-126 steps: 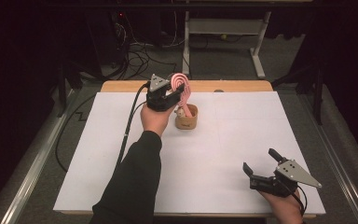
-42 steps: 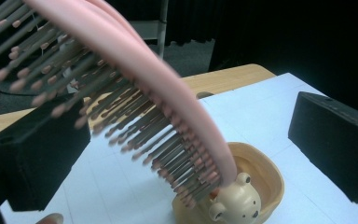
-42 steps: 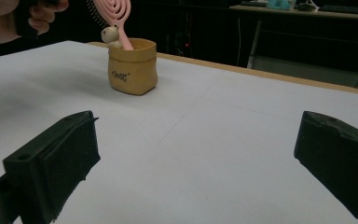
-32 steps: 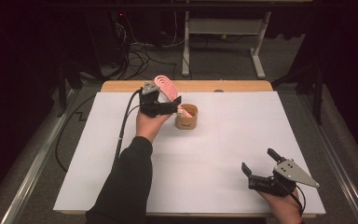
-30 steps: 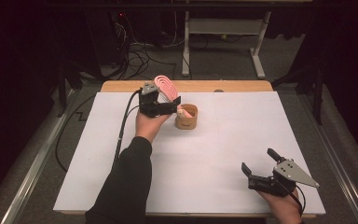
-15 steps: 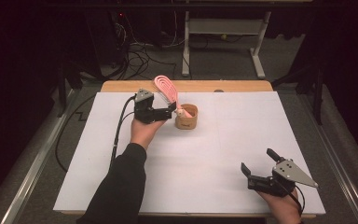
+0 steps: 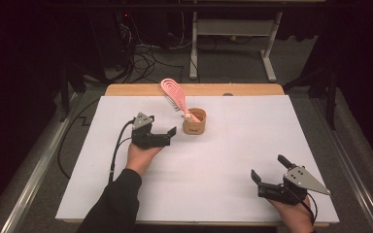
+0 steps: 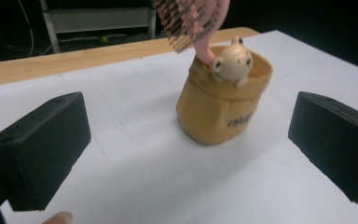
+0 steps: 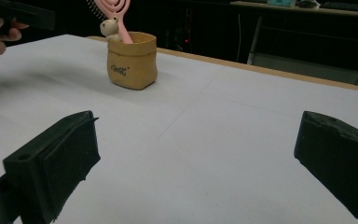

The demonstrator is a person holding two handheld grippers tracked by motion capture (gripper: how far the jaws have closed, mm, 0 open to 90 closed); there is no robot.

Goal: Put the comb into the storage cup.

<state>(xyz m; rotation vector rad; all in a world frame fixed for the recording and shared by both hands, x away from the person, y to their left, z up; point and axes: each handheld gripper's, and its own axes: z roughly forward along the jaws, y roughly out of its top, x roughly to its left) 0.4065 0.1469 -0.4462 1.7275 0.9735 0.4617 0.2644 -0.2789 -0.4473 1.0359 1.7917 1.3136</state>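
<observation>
The pink hairbrush (image 7: 174,94) is sitting handle-down in the little tan pouch (image 7: 194,122) near the middle of the worktop's far edge, its long axis leaning up and back toward the far-left corner. The left gripper (image 7: 165,137) is hovering just left of the pouch, jaws spread wide and empty, way nearer than the right gripper (image 7: 268,171), which is idling open by the near-right corner. Compared with a second ago, the left one is no longer pinching the brush and is backing off toward the near edge.

Pink hairbrush (image 7: 174,93) tilted, handle down in upright tan pouch (image 7: 194,122), mid-table.
</observation>
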